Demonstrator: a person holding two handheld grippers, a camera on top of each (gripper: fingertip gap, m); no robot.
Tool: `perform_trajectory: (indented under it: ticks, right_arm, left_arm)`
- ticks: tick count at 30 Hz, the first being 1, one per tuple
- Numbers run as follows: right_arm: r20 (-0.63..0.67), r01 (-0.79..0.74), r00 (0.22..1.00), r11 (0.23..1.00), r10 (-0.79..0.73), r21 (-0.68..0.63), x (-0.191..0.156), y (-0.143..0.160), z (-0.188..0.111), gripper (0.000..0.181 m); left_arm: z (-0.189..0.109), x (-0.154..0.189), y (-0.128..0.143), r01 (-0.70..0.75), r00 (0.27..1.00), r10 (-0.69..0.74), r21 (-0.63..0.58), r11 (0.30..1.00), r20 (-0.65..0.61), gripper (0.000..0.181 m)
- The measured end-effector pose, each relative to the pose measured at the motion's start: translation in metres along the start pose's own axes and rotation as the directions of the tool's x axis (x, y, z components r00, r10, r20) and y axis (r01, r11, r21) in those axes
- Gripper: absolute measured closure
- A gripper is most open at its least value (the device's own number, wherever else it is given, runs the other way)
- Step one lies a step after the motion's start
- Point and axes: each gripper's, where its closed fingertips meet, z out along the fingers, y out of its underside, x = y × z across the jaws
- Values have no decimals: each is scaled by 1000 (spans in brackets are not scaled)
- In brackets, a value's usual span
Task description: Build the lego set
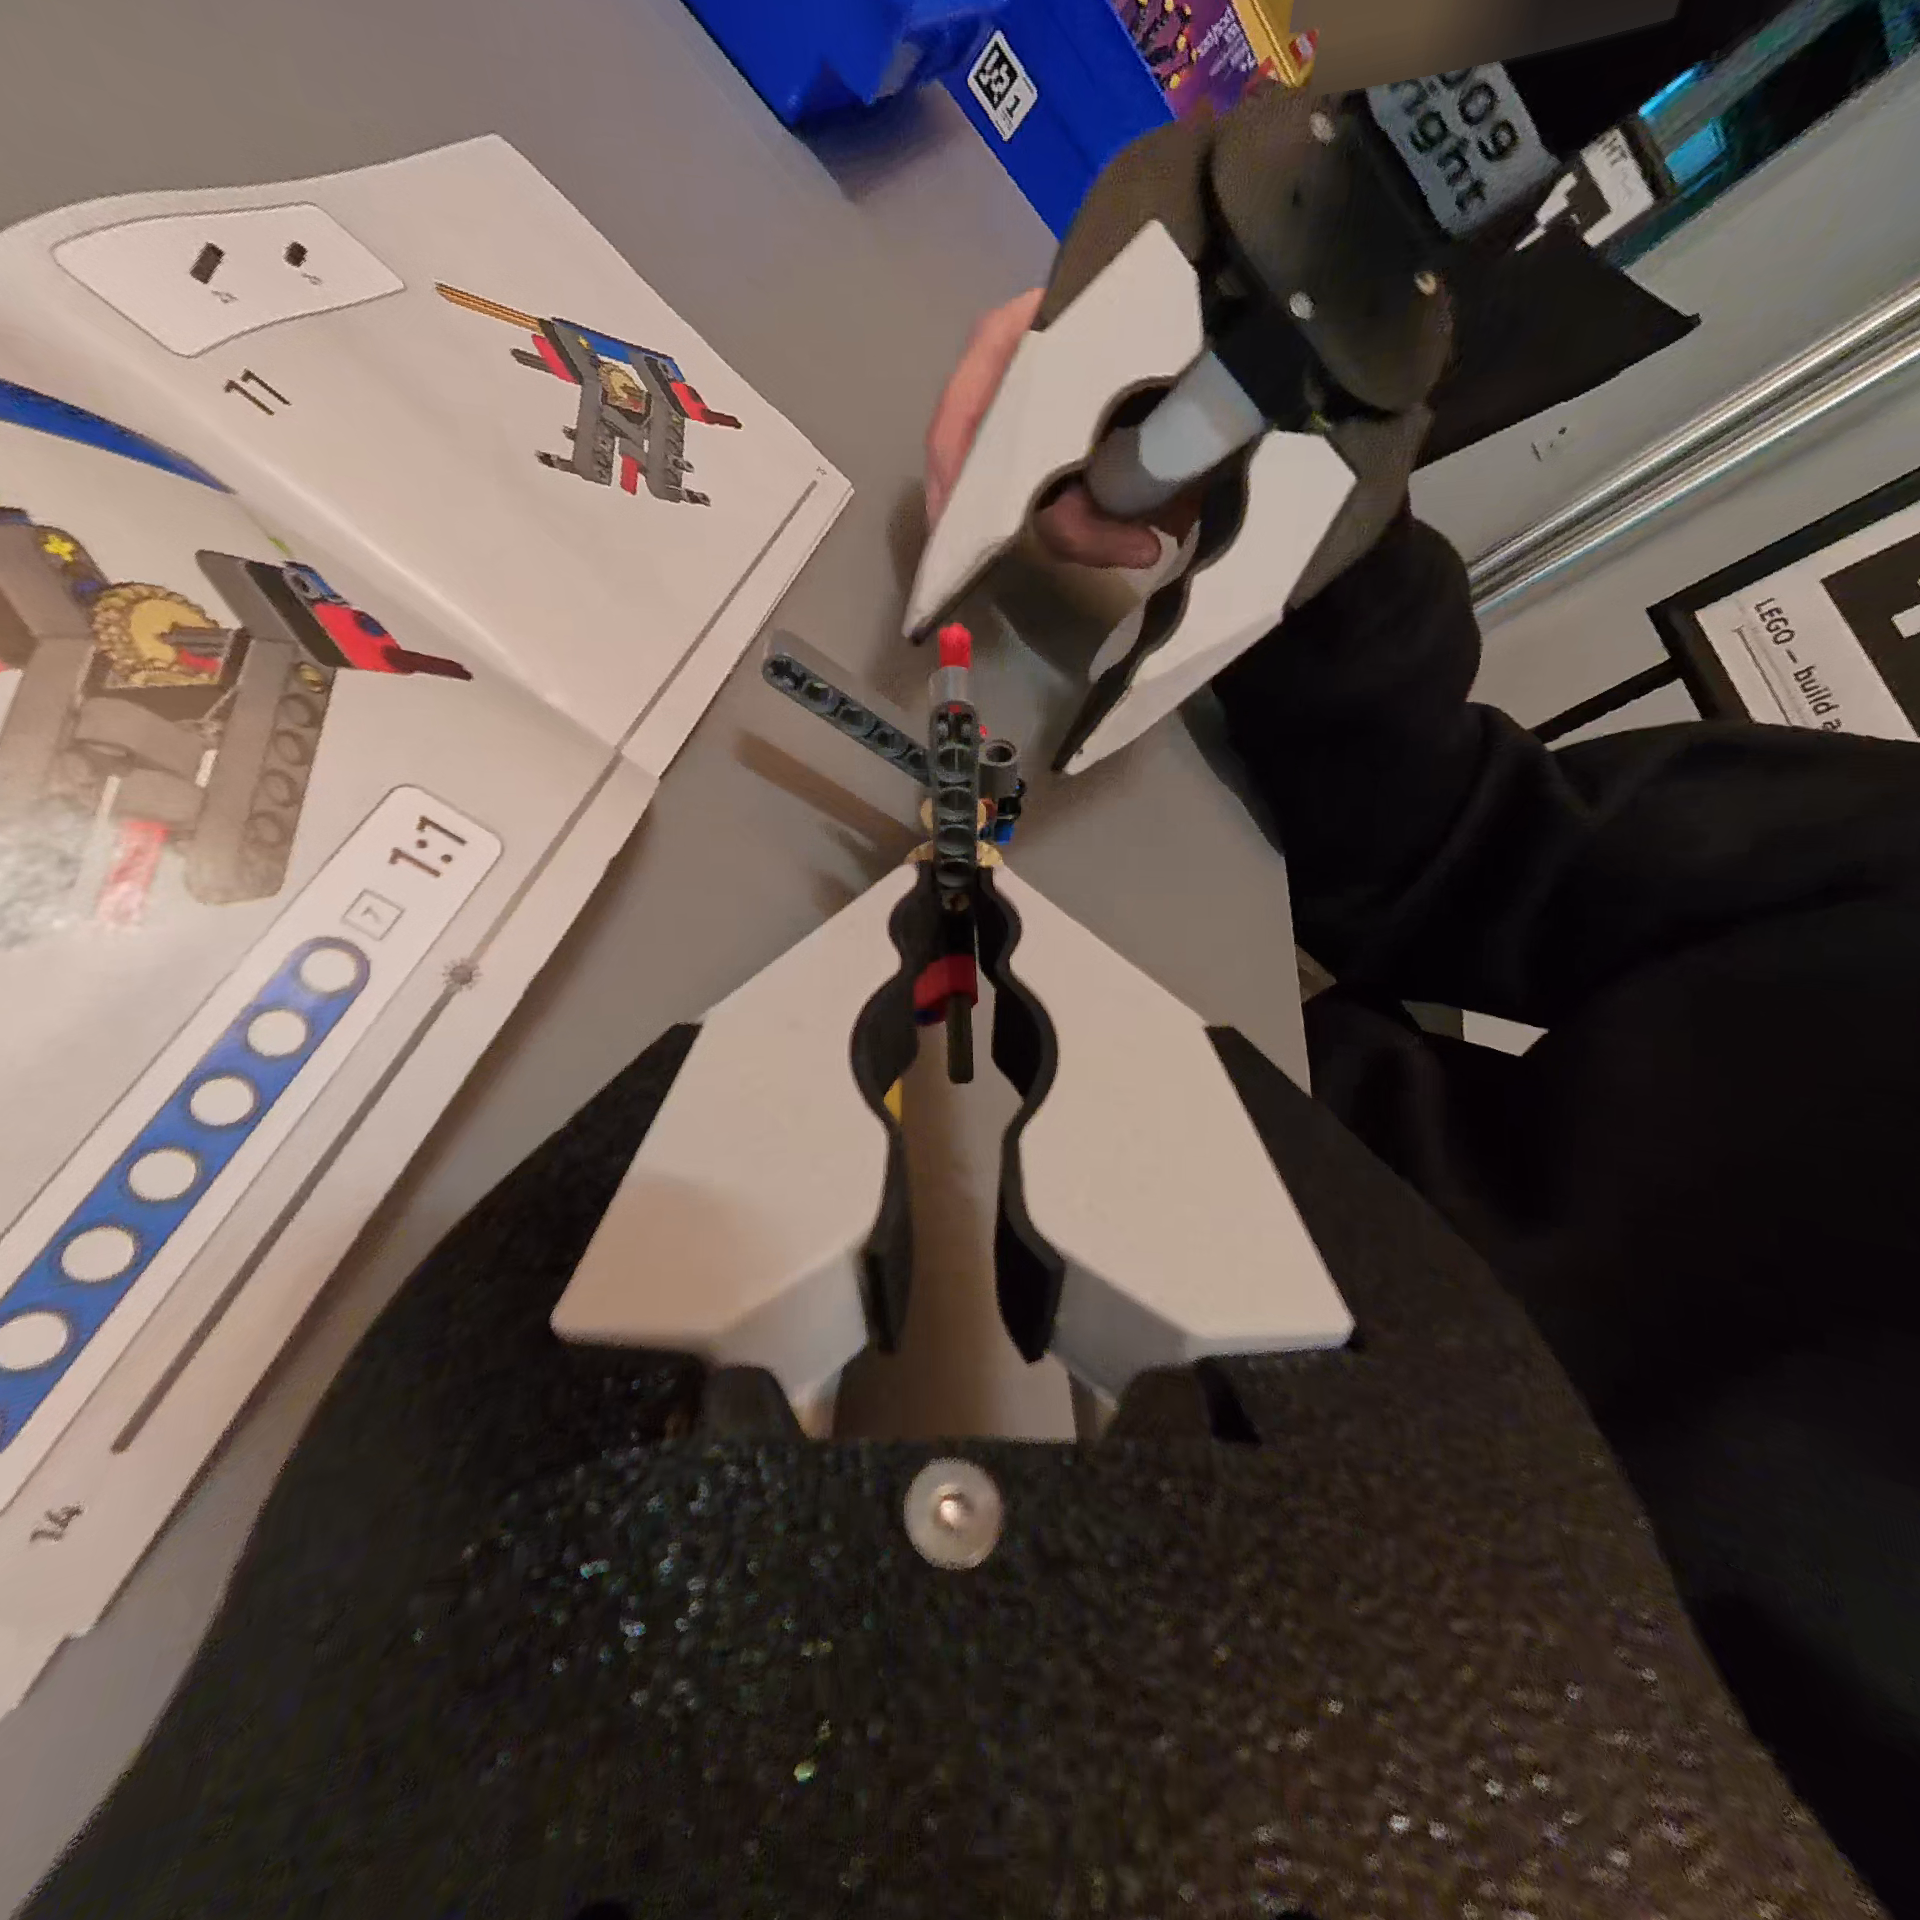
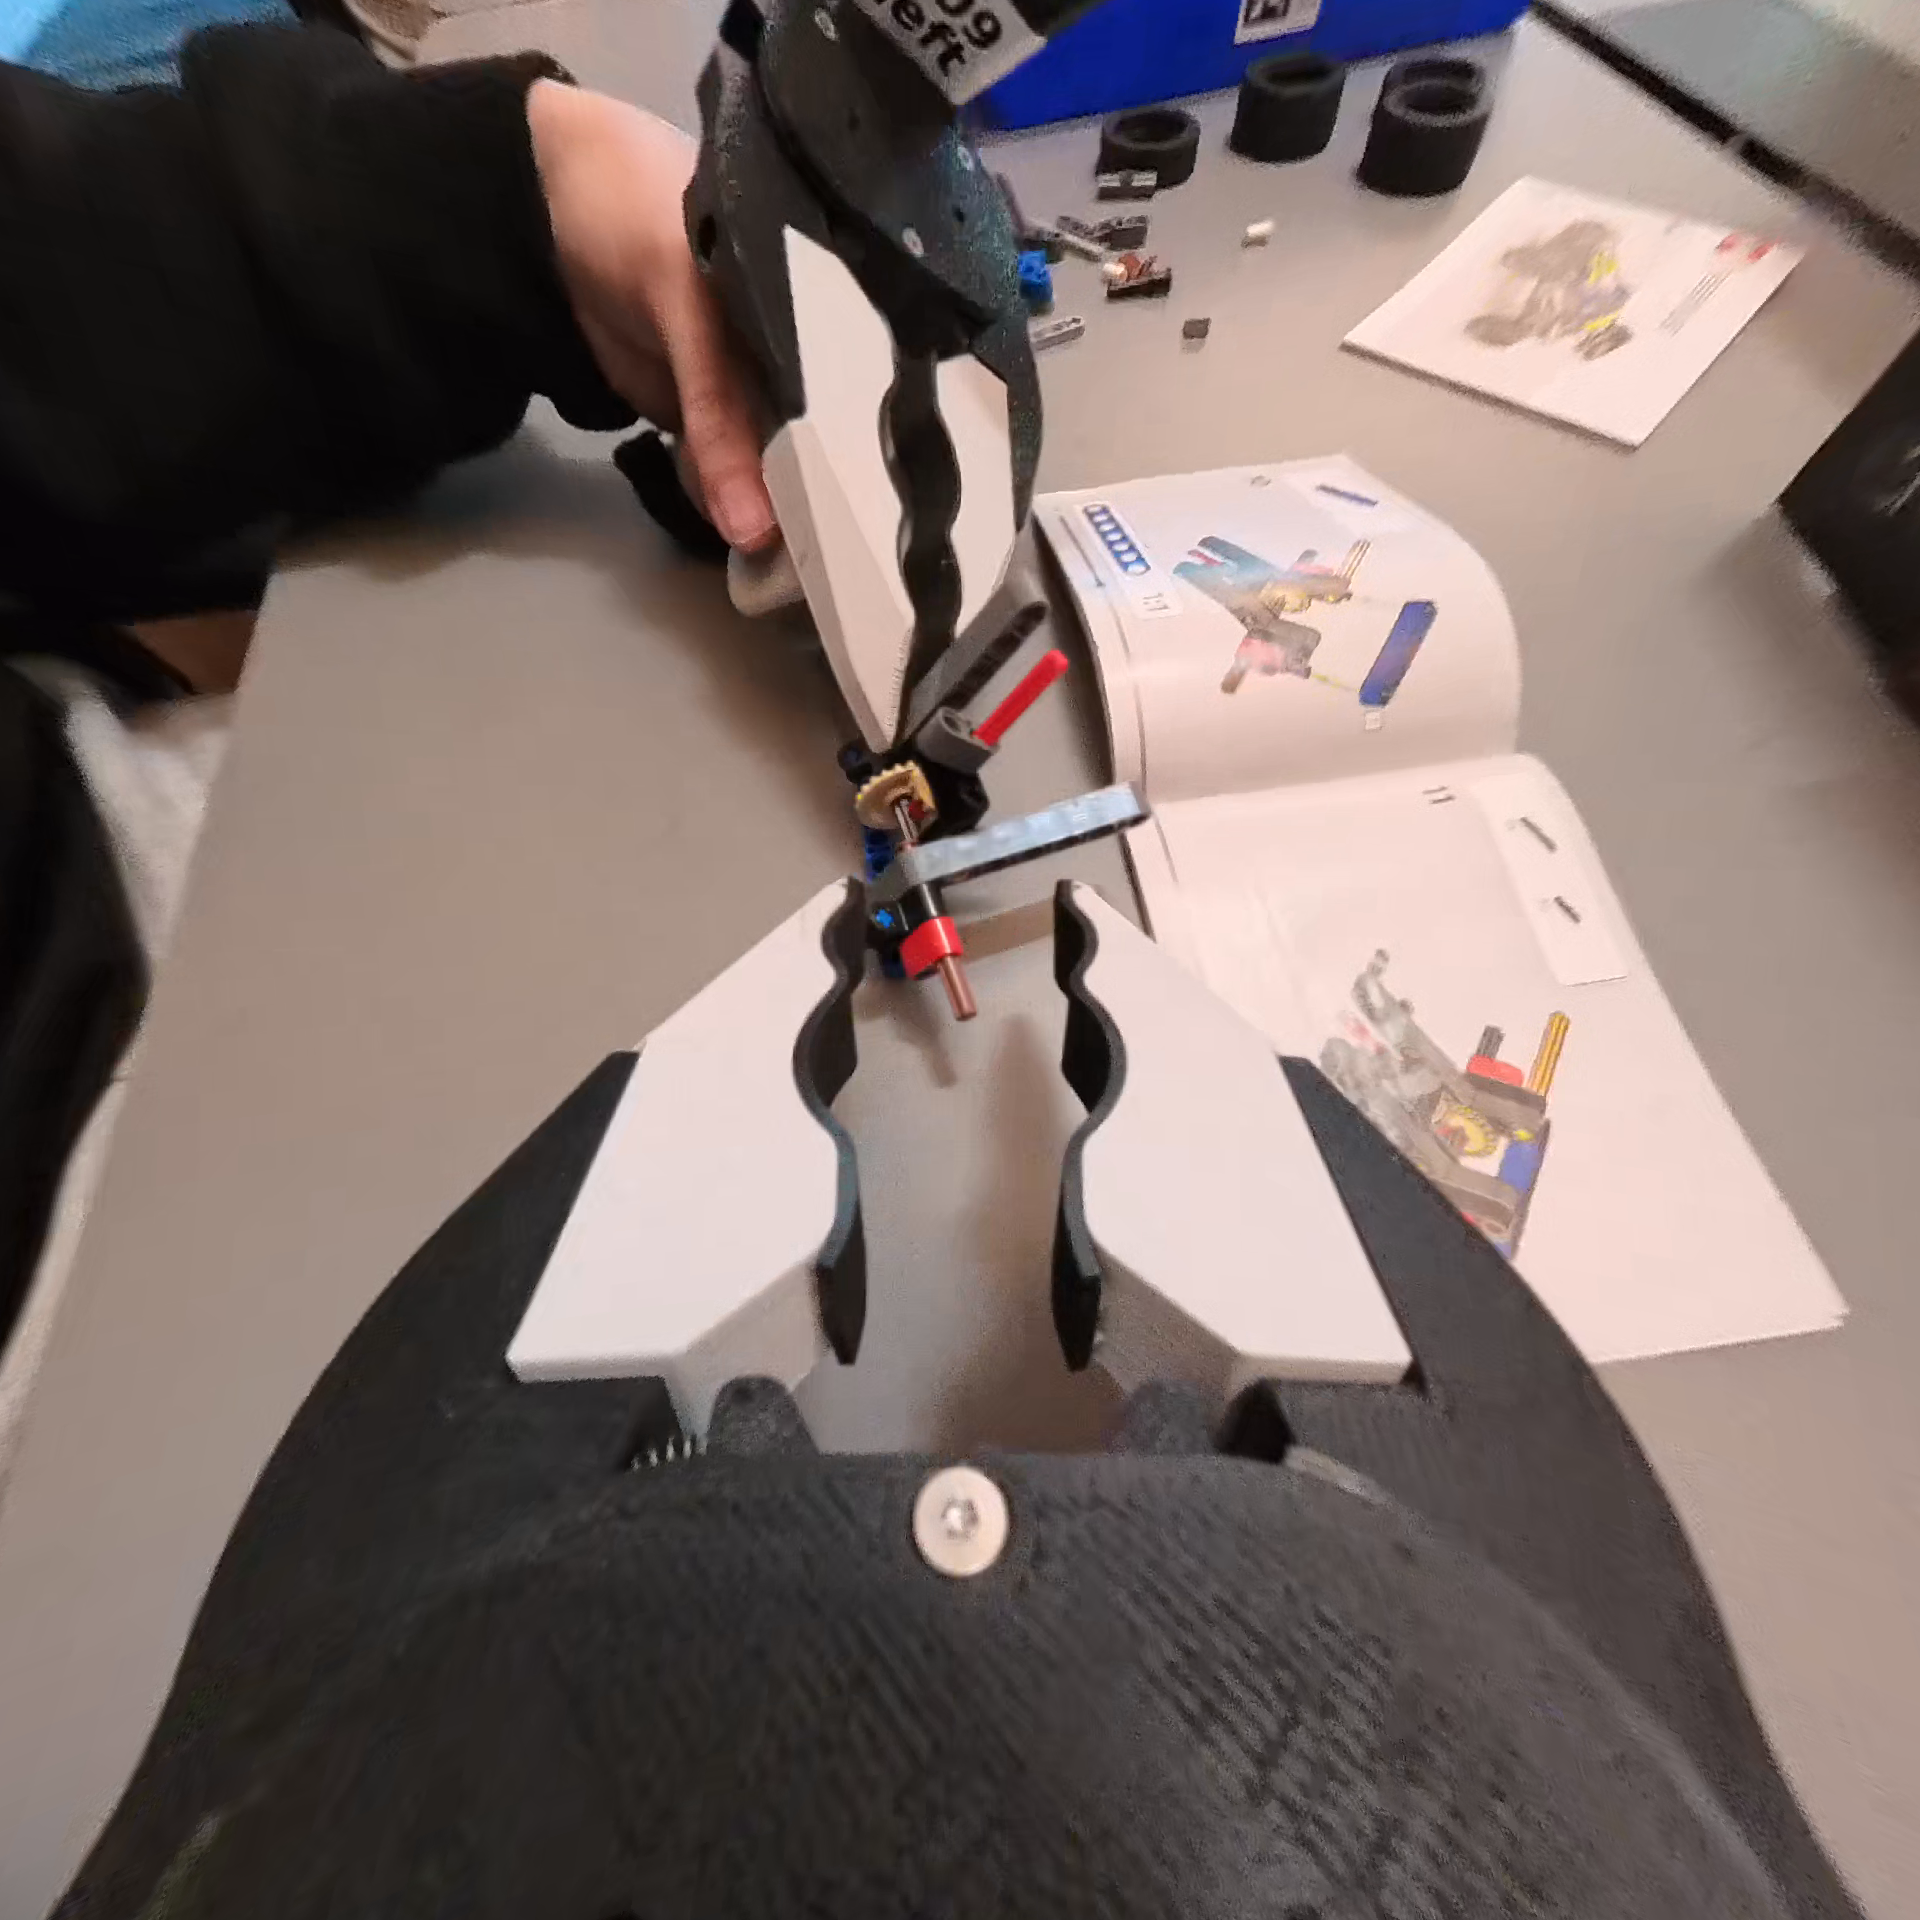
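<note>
My left gripper [image 1: 951, 883] is shut on a small lego assembly [image 1: 956, 790] and holds it just above the grey table. The assembly has dark grey holed beams, a tan gear, a red axle [image 1: 954, 646], blue pins and a red bush. In the right wrist view the left gripper [image 2: 899, 727] comes down from above onto the assembly [image 2: 1023, 831]. My right gripper [image 2: 958, 896] is open. The assembly's near end, with the red bush [image 2: 928, 951] and a brown axle, lies between its fingertips, close to the left one. The right gripper [image 1: 987, 698] also shows open in the left wrist view.
An open instruction booklet [image 2: 1455, 935] lies beside the assembly, also in the left wrist view [image 1: 416, 623]. At the back are a blue box [image 1: 1039, 94], black tyres [image 2: 1288, 104], loose small parts [image 2: 1122, 260] and a second leaflet [image 2: 1579, 301]. A dark box [image 2: 1860, 520] stands at the right edge.
</note>
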Motion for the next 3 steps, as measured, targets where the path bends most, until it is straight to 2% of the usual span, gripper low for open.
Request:
perform_trajectory:
  ticks: [1,3]
  right_arm:
    - [43,-26,999,999,27,-22,-1,3,1,145]
    - [119,-79,989,993,90,-91,-5,10,3,144]
  left_arm:
    - [0,1,0,1,1000,-2,-5,1000,-9,176]
    - [0,1,1,3,1000,-3,-11,1000,-17,176]
